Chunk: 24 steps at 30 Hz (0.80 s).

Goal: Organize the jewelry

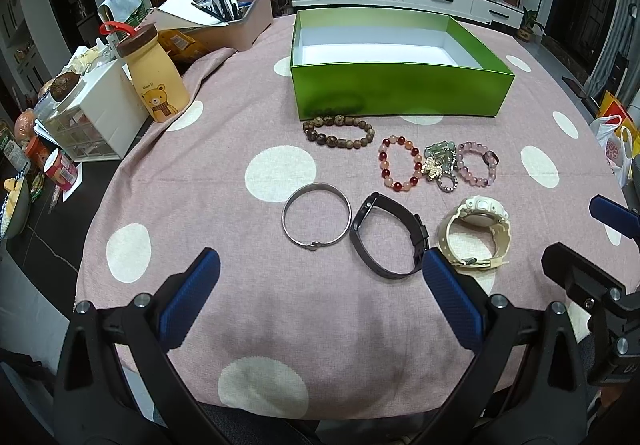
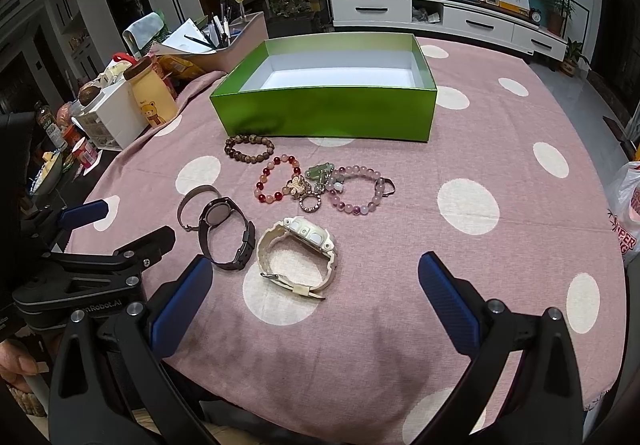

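Observation:
An empty green box (image 1: 400, 91) (image 2: 324, 117) stands at the far middle of the pink dotted cloth. In front of it lie a brown bead bracelet (image 1: 338, 131) (image 2: 249, 149), a red-pink bead bracelet (image 1: 400, 167) (image 2: 276, 183), a cluster of charms and a ring (image 1: 440, 165) (image 2: 314, 185), a purple bead bracelet (image 1: 478, 165) (image 2: 360, 191), a silver bangle (image 1: 316, 221) (image 2: 196, 205), a black watch (image 1: 388, 241) (image 2: 226, 237) and a cream watch (image 1: 476, 233) (image 2: 298, 257). My left gripper (image 1: 320, 297) is open and empty, near the bangle and black watch. My right gripper (image 2: 316, 299) is open and empty, near the cream watch.
A yellow bear bottle (image 1: 158, 77) (image 2: 154, 101), a white drawer box (image 1: 92, 121) and a pen holder tray (image 1: 236, 17) crowd the left table edge. Snack packets and a bowl (image 1: 16, 205) lie further left. A plastic bag (image 2: 628, 205) hangs at the right.

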Available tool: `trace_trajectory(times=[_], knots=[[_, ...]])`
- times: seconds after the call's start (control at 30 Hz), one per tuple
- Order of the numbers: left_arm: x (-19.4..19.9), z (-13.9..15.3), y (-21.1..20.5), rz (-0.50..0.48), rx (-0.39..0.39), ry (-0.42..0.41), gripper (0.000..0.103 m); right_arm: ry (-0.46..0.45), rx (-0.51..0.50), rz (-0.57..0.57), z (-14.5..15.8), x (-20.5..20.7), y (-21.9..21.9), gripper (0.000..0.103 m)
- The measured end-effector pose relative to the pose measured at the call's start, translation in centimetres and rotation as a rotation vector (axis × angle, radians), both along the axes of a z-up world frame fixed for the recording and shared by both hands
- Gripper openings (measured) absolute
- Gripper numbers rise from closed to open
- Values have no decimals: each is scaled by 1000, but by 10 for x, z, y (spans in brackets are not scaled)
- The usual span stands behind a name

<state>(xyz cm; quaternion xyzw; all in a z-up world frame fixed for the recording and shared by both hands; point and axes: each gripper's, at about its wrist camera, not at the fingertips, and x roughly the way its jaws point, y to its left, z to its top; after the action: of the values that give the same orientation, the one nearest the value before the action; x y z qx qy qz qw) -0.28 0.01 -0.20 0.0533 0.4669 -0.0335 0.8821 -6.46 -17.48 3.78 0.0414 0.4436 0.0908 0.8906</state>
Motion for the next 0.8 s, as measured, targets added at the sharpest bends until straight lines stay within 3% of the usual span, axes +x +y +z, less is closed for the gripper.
trace_trajectory(times=[0.8], knots=[[0, 1, -2, -1, -2, -2, 101, -1, 5, 1, 2, -1, 0, 102]])
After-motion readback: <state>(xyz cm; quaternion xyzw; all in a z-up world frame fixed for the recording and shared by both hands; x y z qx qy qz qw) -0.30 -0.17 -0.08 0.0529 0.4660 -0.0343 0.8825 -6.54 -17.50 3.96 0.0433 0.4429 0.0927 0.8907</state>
